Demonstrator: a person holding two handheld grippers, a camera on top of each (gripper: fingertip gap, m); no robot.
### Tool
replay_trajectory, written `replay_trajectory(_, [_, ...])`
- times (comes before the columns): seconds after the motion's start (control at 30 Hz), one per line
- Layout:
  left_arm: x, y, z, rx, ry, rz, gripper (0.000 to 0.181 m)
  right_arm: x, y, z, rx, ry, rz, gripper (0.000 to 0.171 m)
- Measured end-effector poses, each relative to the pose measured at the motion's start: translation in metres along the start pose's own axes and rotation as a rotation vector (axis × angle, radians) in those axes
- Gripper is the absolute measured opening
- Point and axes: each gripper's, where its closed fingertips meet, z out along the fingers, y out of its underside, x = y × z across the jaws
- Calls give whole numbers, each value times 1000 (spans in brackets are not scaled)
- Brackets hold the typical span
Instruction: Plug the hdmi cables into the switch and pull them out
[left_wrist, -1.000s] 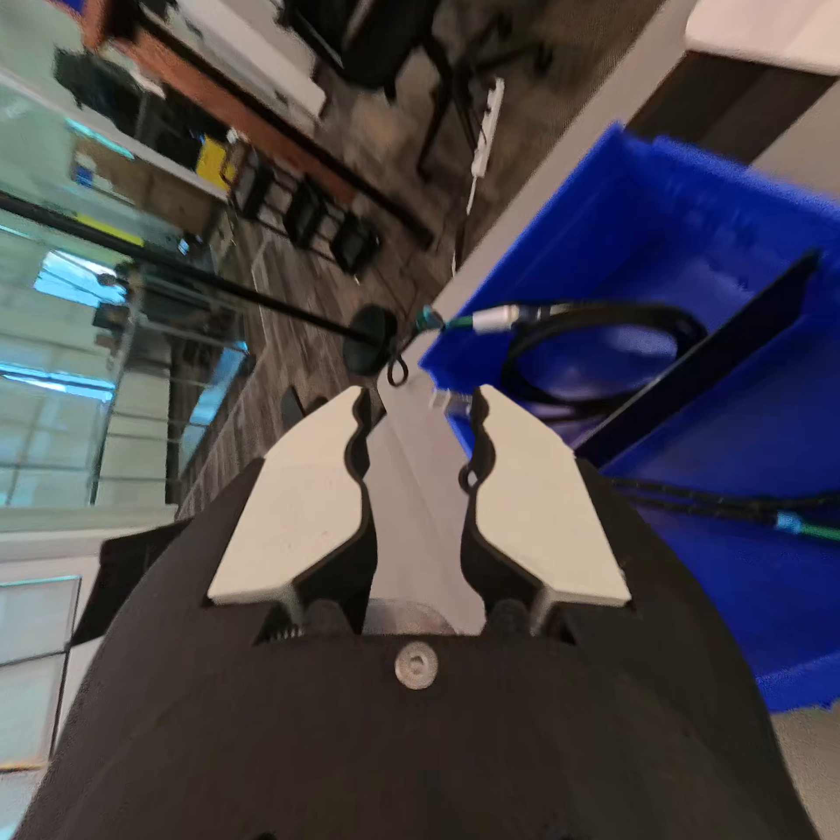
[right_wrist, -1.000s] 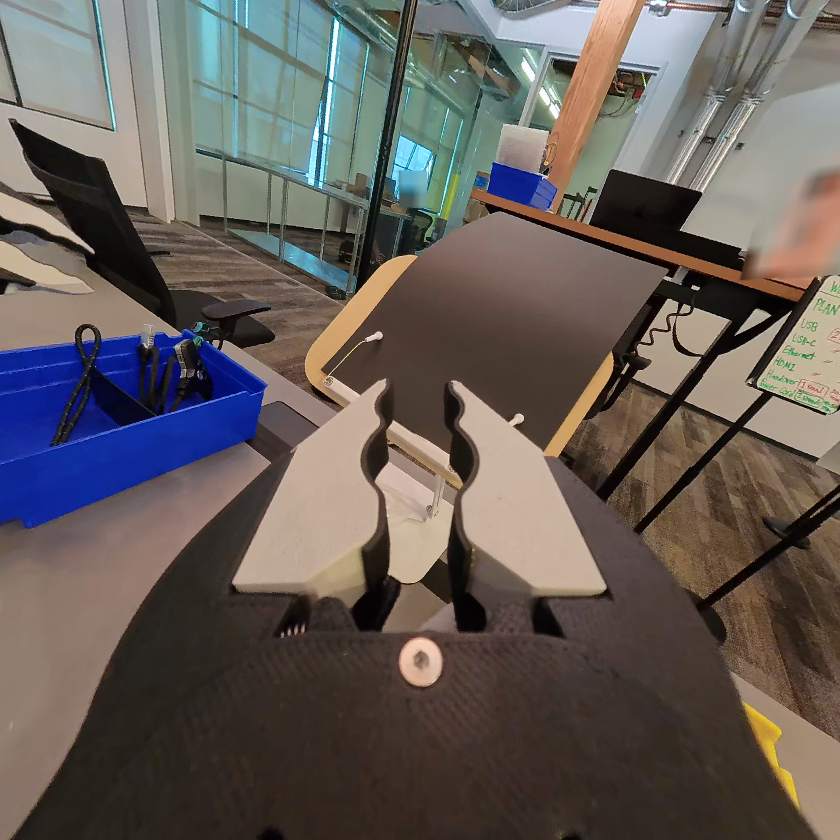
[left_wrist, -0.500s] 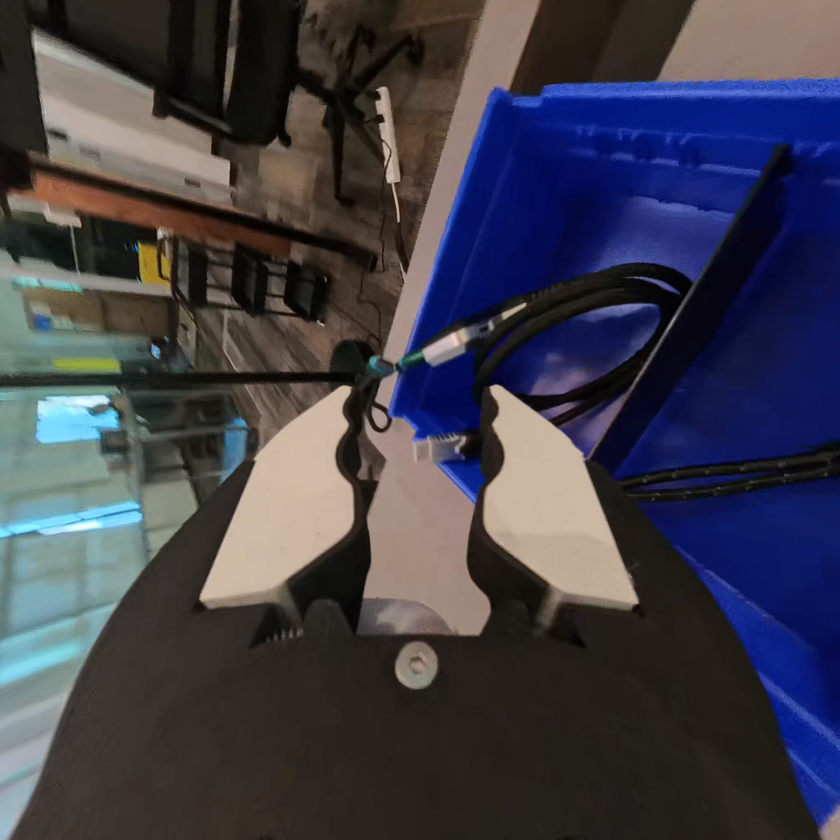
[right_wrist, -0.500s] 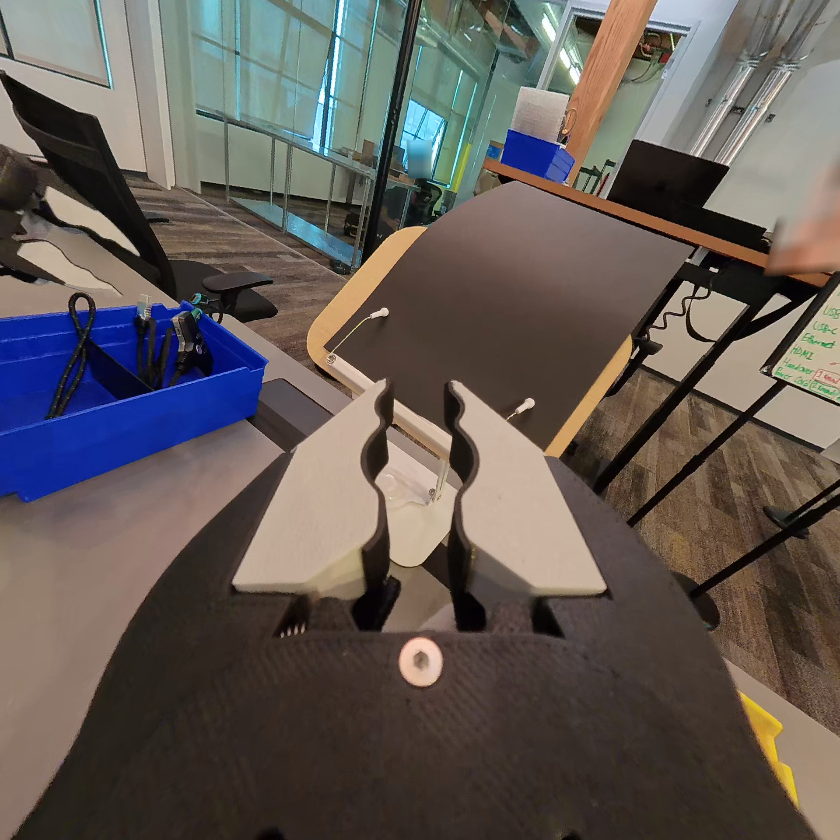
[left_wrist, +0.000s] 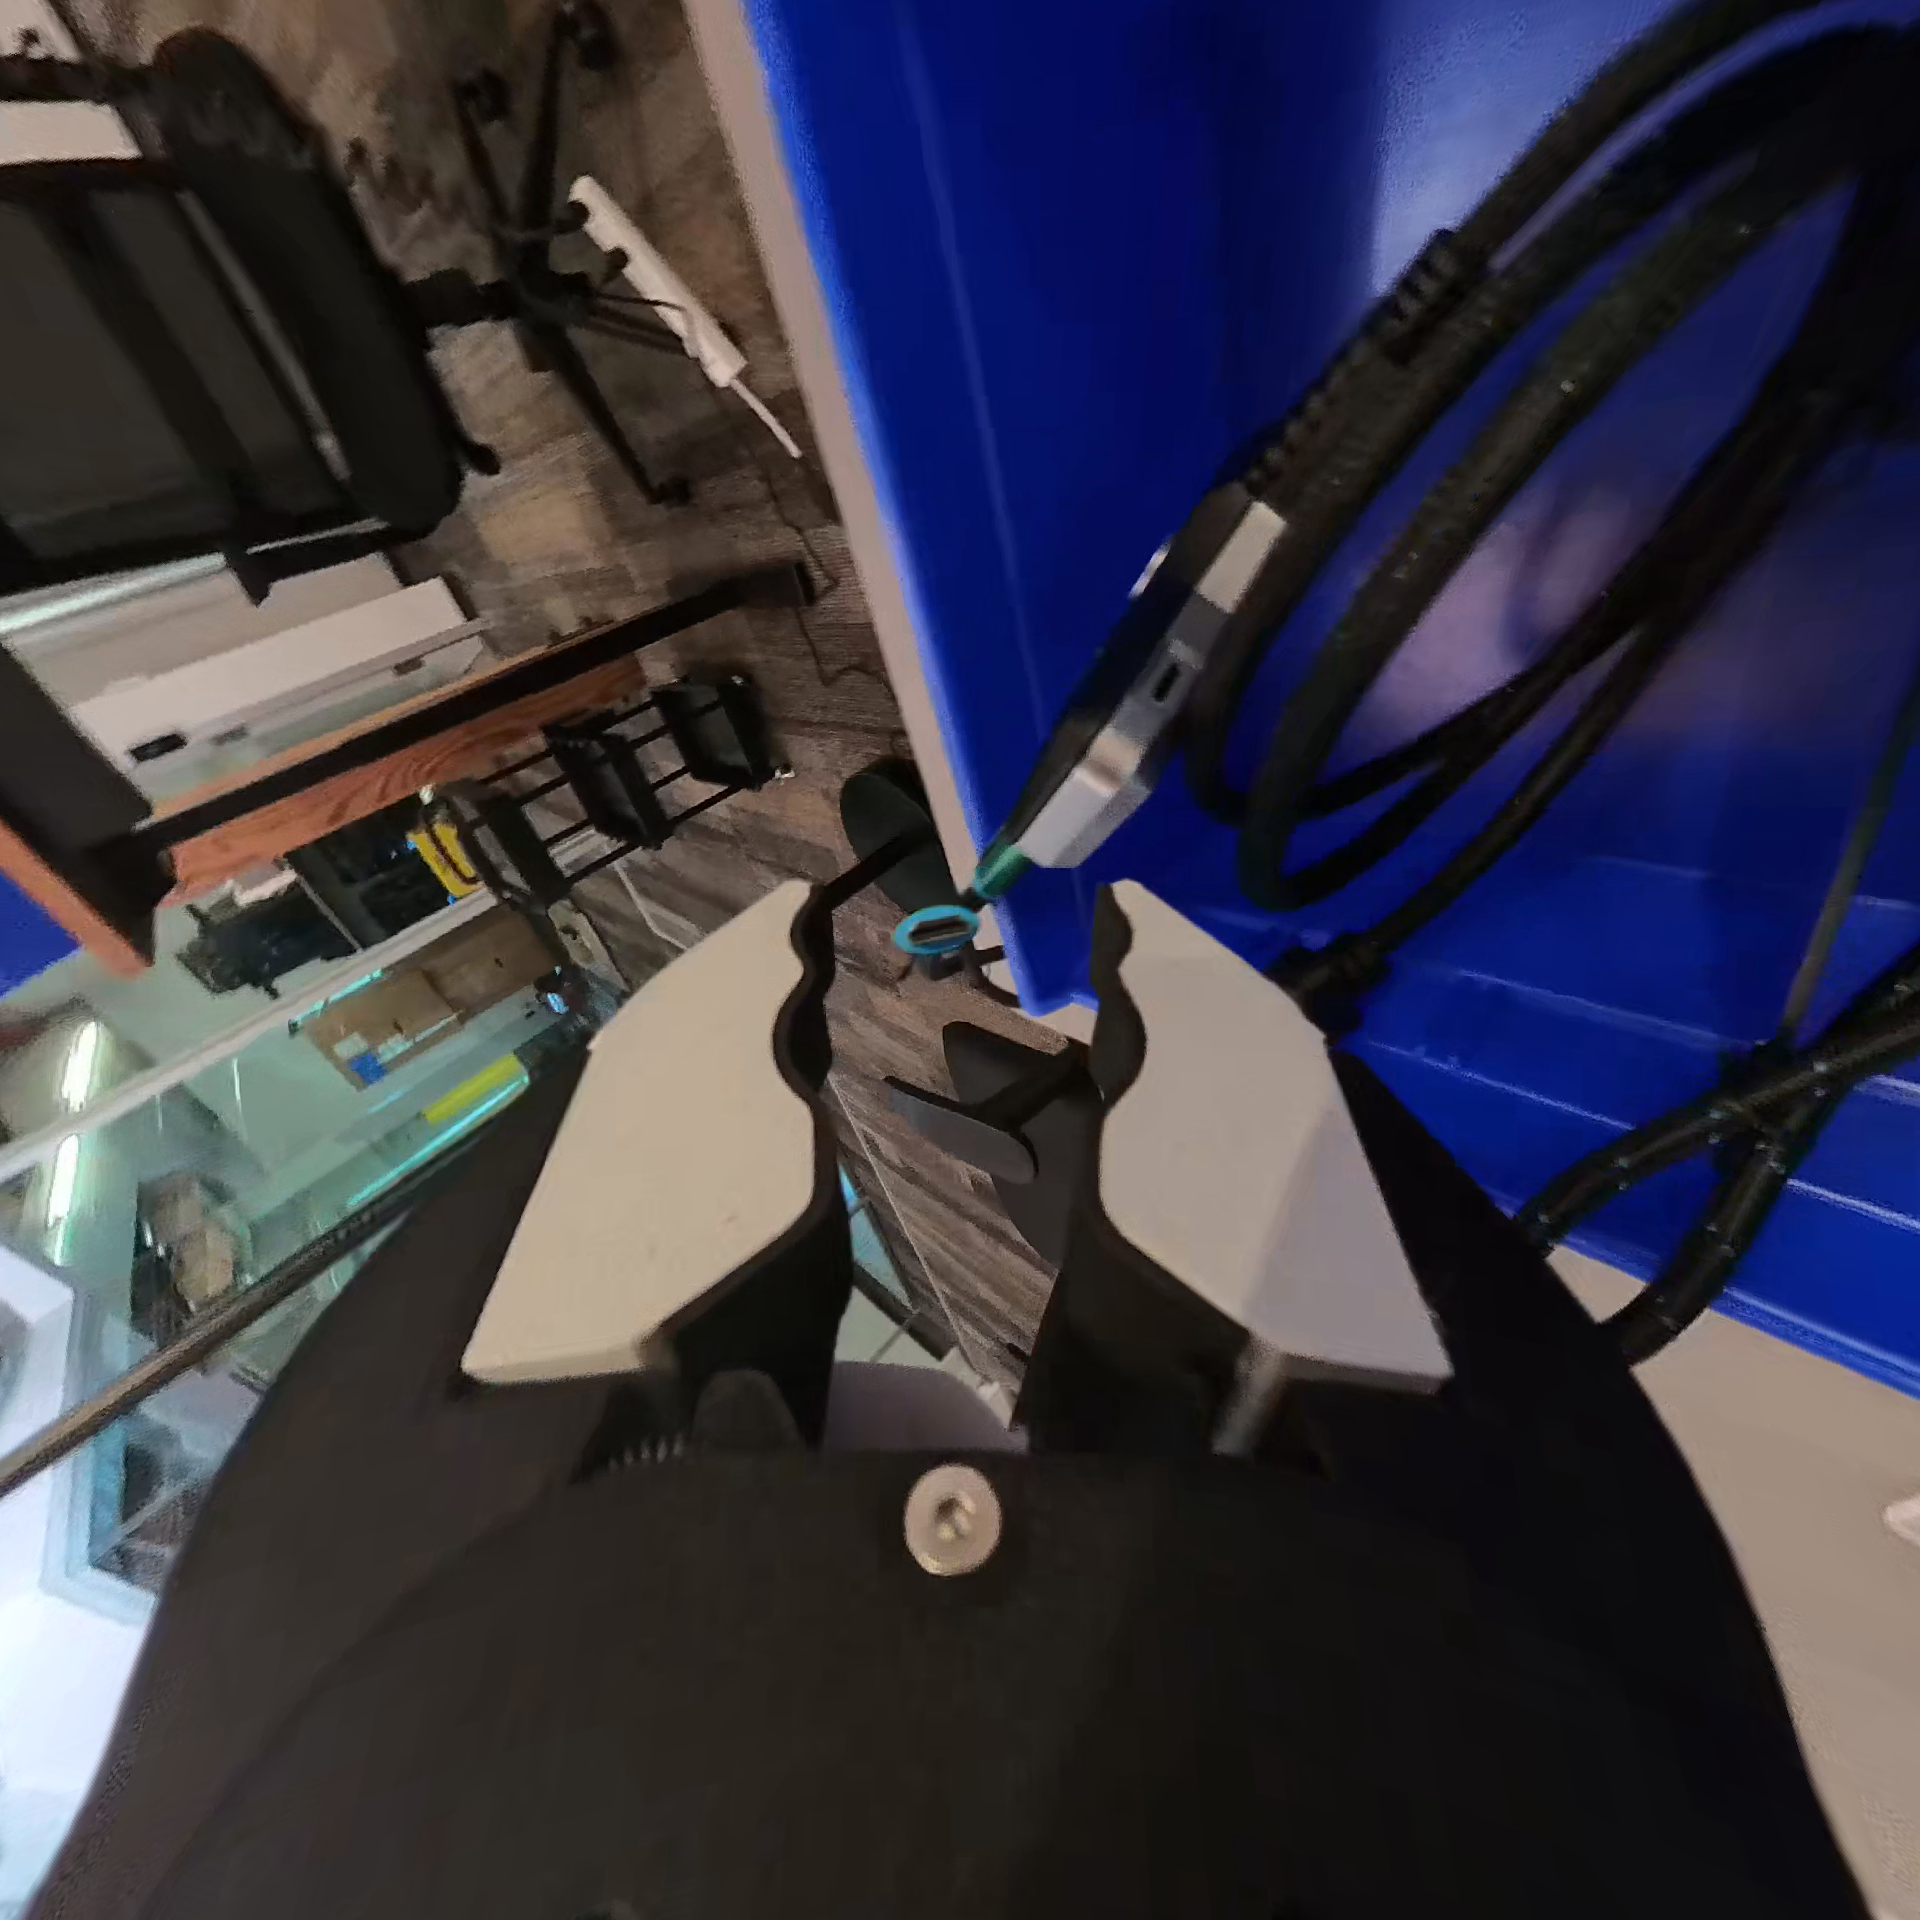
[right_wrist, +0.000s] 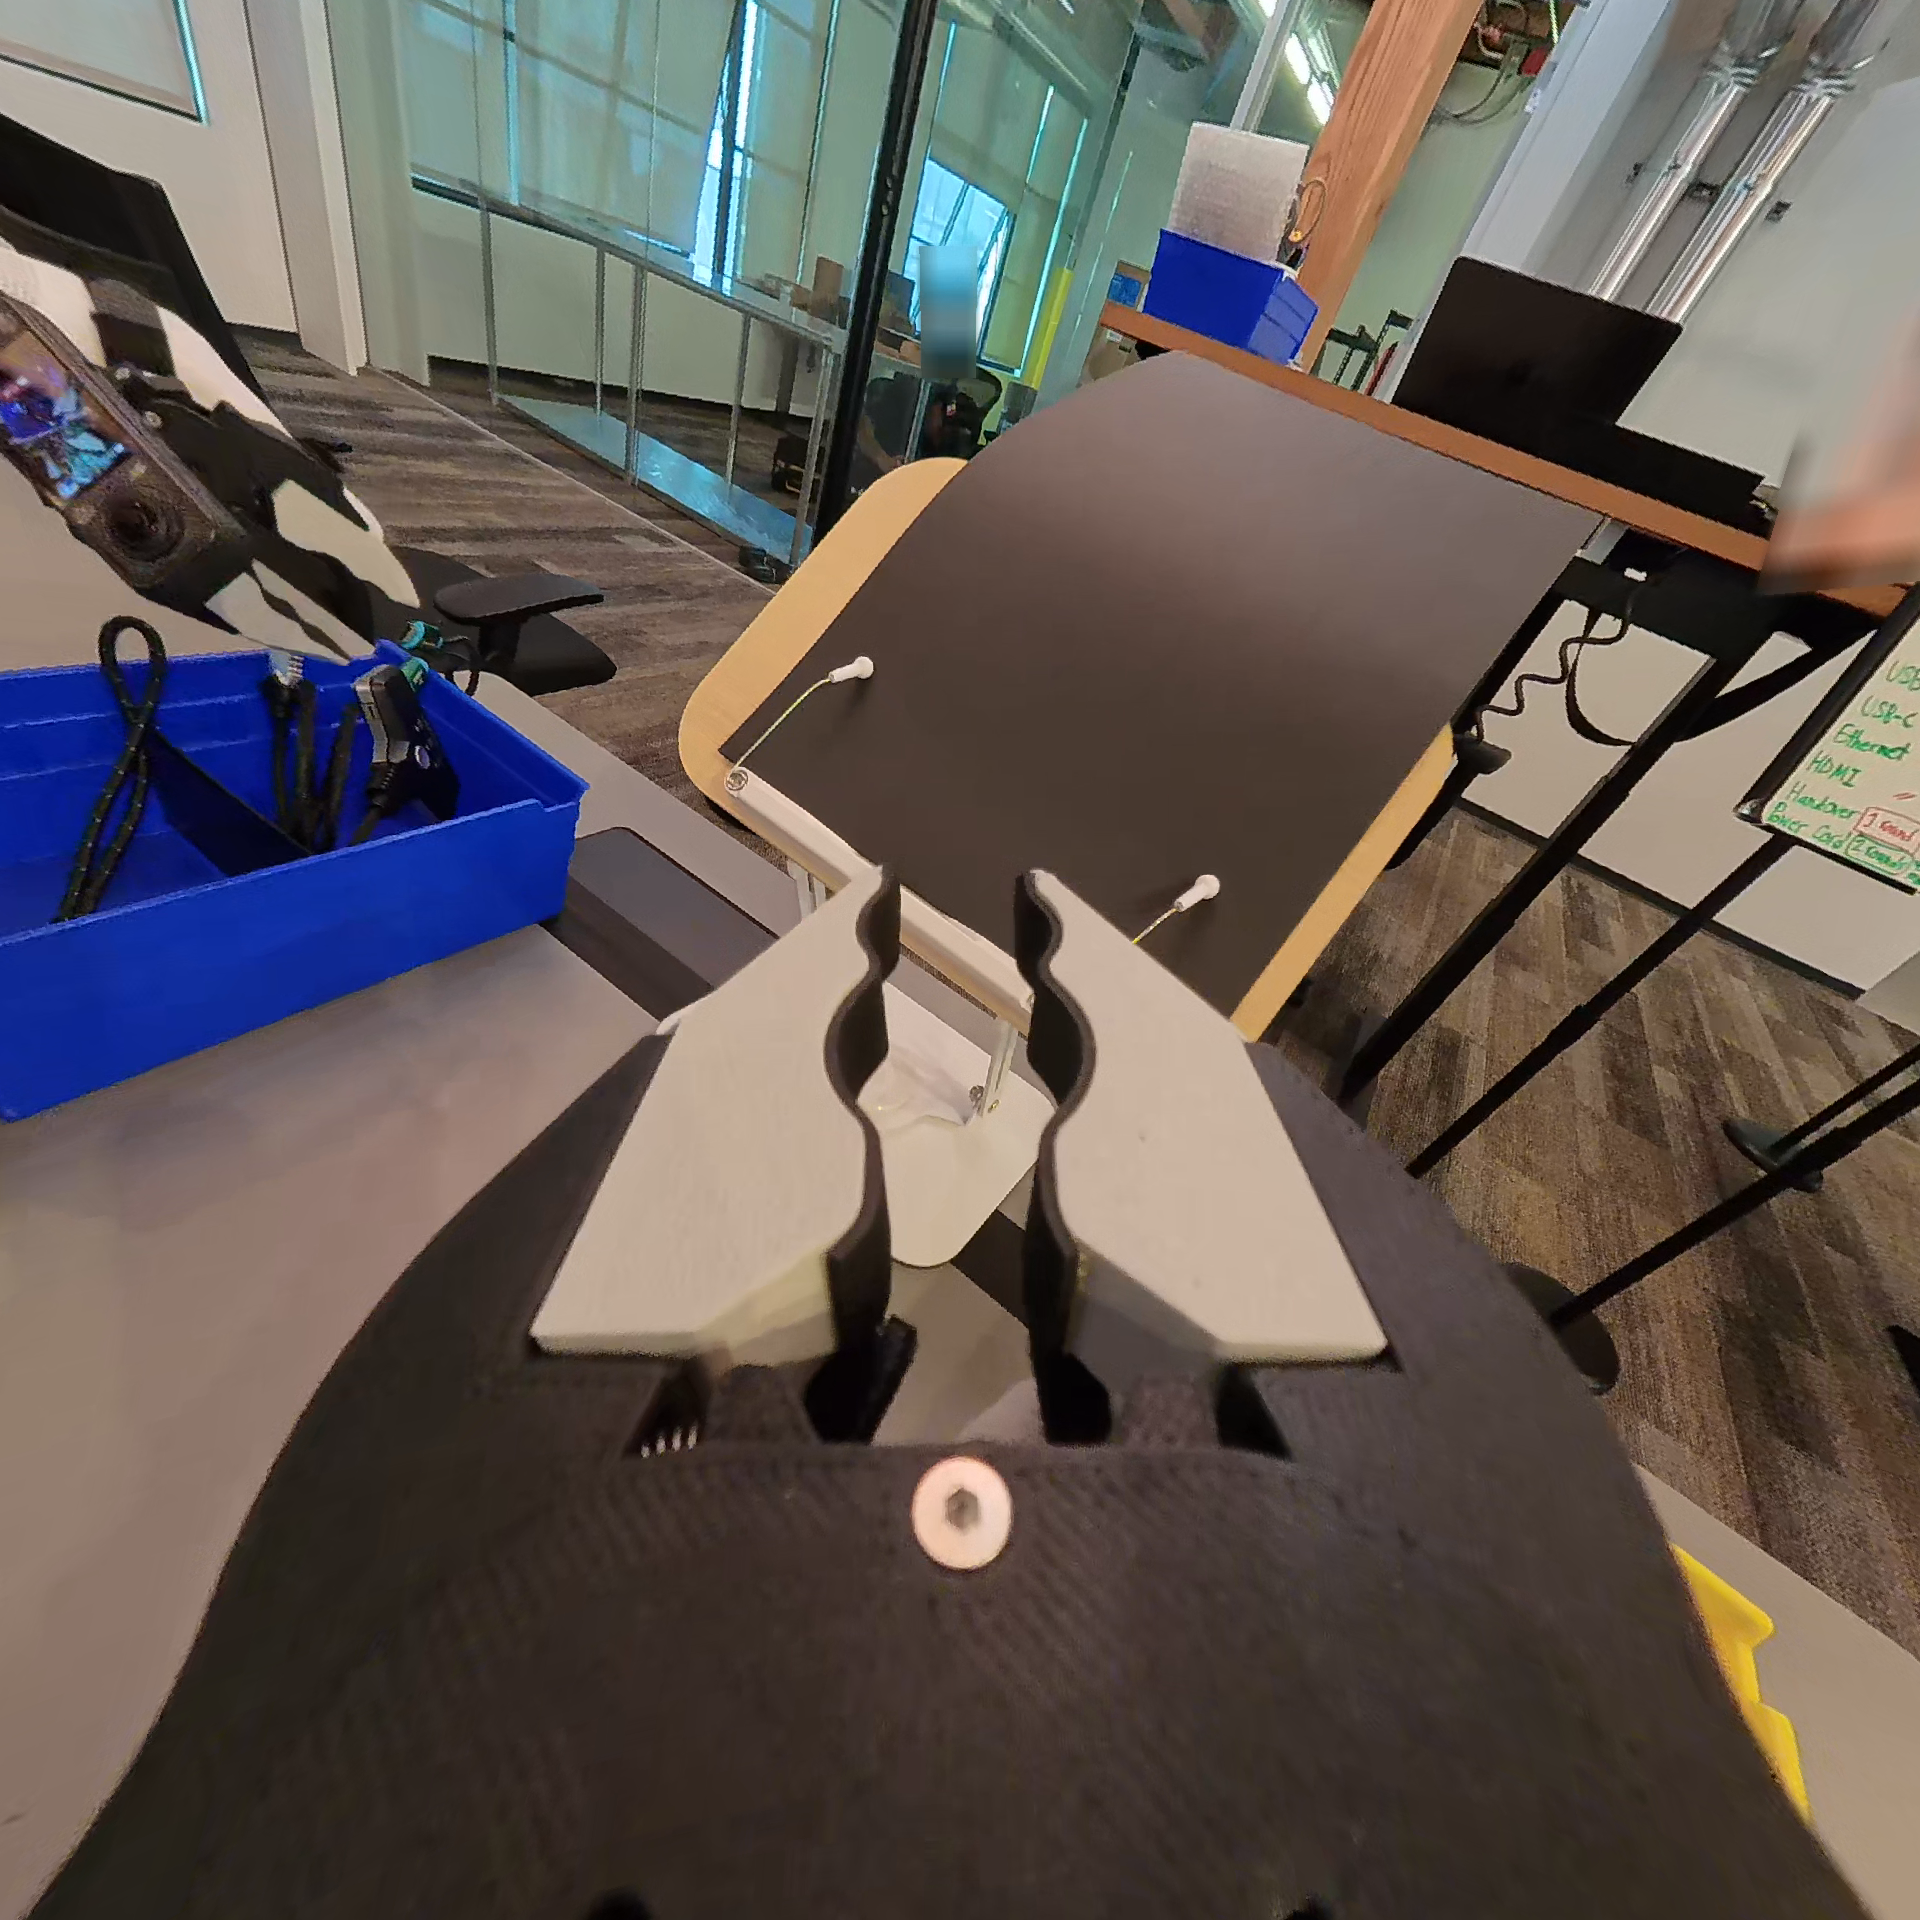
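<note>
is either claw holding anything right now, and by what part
Nothing is held. The left claw is open beside the blue bin; the right claw is open and empty.

The left wrist view looks along its fingers, rolled sideways, very close to the corner of the blue bin (left_wrist: 1049, 436). The right wrist view sits upright, farther back over the table (right_wrist: 312, 1122), facing the room; both share the bin (right_wrist: 312, 925).

Bin corner: blue bin (left_wrist: 1039, 436) wall rises just ahead of the left tool (left_wrist: 956, 914).
Inside bin: coiled black cables (left_wrist: 1507, 499) crowd it.
Right side: bare tabletop (right_wrist: 260, 1143) lies beside the right tool (right_wrist: 956, 914).
</note>
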Motion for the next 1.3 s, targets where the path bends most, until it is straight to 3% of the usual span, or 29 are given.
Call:
replay_trajectory(0.13, [18, 2, 17, -7, 63, 109, 52, -1, 5, 4, -19, 0, -7, 20])
replay_trajectory(0.43, [25, -14, 43, 28, 35, 285, 54, -10, 23, 24, -93, -20, -27, 20])
replay_trajectory(0.67, [22, -31, 54, 83, 2, 209, 40, -18, 32, 34, -133, -31, -52, 20])
replay_trajectory(0.9, [21, -30, 43, 113, -20, 105, 34, -19, 36, 37, -150, -32, -64, 20])
replay_trajectory(1.3, [9, -24, -6, 165, -172, -18, 22, -10, 32, 28, -123, -20, -44, 20])
